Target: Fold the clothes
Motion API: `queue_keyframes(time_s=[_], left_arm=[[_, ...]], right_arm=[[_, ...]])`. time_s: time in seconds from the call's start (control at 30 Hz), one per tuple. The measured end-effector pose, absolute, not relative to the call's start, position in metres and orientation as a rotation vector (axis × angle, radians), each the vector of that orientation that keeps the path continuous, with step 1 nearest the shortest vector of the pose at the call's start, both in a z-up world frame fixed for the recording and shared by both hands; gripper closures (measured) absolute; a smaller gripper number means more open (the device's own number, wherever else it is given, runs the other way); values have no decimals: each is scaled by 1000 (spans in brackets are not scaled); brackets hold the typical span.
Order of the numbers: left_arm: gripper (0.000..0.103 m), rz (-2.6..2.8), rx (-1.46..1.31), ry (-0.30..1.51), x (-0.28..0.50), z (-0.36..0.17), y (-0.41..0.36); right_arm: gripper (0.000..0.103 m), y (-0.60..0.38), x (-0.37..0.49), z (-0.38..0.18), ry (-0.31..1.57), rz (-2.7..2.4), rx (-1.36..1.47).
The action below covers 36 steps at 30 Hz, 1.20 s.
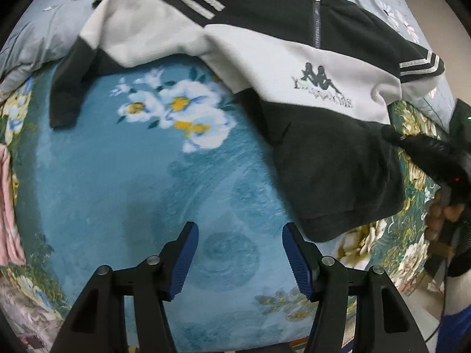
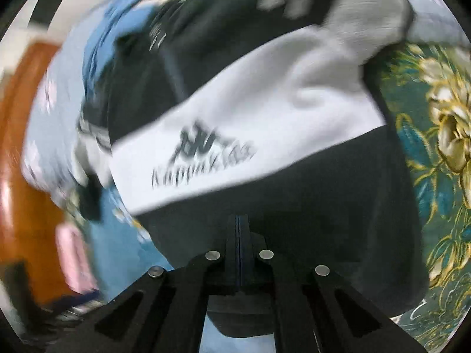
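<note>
Left tool [image 1: 238,253] agape, right tool [image 2: 239,235] (pinched) closed

Sweatshirt [image 1: 294,47]: black and white blocks; pale twin stripes on black sleeves; dark grey logo print [image 1: 319,83] on the white chest band; grey zip with a silver ring pull.
Blanket [image 1: 147,182]: teal-blue plush; white flowers with yellow centres; faint tone-on-tone rose; dark green border with cream-gold peonies.
Quilt [image 1: 38,29]: pale grey-blue with small pink-white blossoms.
Cloth [image 1: 8,206] at left edge: pink.
Left gripper [image 1: 240,253]: black frame, blue ribbed pads, silver rivets.
Right gripper [image 2: 240,220]: black, thin blue line between pads.
Furniture [image 2: 17,147]: orange-brown wood.
</note>
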<state>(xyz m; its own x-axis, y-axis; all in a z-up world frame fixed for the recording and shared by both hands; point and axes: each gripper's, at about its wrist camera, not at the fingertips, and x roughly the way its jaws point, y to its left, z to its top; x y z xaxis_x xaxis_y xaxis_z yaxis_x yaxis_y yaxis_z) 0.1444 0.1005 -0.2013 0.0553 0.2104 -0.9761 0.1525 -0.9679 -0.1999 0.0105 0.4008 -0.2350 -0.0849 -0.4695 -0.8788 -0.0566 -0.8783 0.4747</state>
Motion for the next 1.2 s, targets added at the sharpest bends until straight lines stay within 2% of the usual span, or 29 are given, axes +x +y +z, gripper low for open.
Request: queue_keyframes(time_s=[0.1,0.3,0.33,0.37,0.4,0.43,0.67,0.8,0.83,0.87,0.97,1.07,1.2], left_arm=[[40,2088,-2246,-412,137,-203,108],[40,2103,-2252,-394,138,-202,103],[40,2108,-2259,-401,140,-202,100],[40,2112,-2268,-409,143,-202,95],[40,2115,-2282,-418,147,-203,90],[39,2117,-2297,-428,150,-203,85],[39,2121,-2409,-493,180,-211,49],[39,2118,-2431,-528,185,-215,42],[39,2117,-2430,-534,185,-216,41],[39,2116,-2422,-537,184,-216,42],[39,2111,-2397,-545,178,-218,47],[38,2096,-2367,-549,171,-223,56],[39,2069,-2300,-569,160,-231,73]], right_arm=[[100,395,4,-222,-460,-2086,1832],[99,321,37,-237,-234,-2068,1740],[91,306,43,-240,-217,-2061,1727],[70,292,49,-244,-200,-2053,1714],[56,277,55,-247,-184,-2044,1702],[36,263,61,-250,-164,-2039,1687],[30,215,76,-271,130,-2111,1709],[32,198,80,-283,309,-2150,1732],[43,202,77,-282,298,-2153,1755],[64,208,74,-280,272,-2154,1780],[88,247,55,-276,-3,-2106,1871],[91,286,36,-269,-270,-2030,1891],[91,321,13,-246,-381,-2009,1833]])
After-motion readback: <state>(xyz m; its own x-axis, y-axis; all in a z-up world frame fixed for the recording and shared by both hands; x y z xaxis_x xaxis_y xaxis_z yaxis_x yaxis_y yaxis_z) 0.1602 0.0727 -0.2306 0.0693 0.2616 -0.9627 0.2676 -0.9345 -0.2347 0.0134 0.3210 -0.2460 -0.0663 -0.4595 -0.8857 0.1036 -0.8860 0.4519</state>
